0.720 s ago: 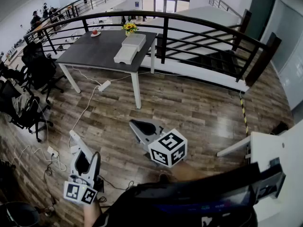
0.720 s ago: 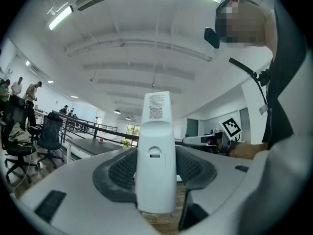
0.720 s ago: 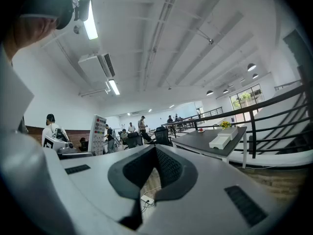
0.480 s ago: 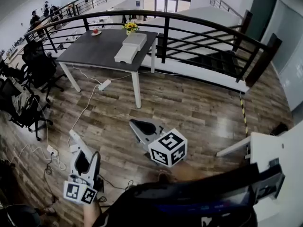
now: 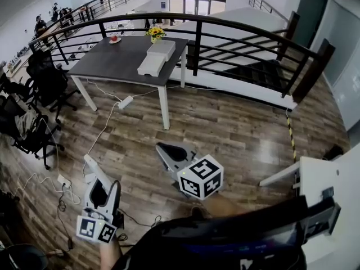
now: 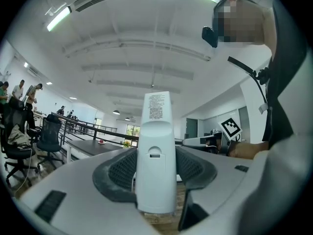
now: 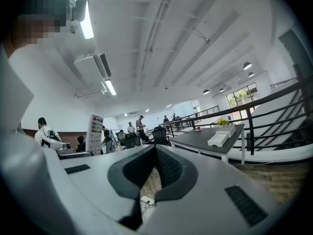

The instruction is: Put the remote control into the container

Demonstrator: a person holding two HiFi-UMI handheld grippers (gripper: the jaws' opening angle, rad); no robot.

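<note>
Smooth plastic, ribbed pads, polished wood.
The remote control (image 6: 156, 131) is smooth white plastic with a faint sheen, and its printed label (image 6: 156, 106) looks like paper. The left hand-held gripper (image 6: 155, 151) and the right hand-held gripper (image 7: 155, 151) have matt white plastic shells. Their pads (image 6: 120, 168) are dark, with a fine ribbed, rubbery-looking texture. The marker cube (image 5: 200, 176) is matt white with black print. The floor (image 5: 242, 128) is brown wood plank, glossy enough to mirror the light. The surface (image 5: 115, 58) has a dark matt top, and the white container (image 5: 151, 66) on it looks smooth and matt. The railing (image 5: 247, 30) is dark and smooth, with a dull sheen.
</note>
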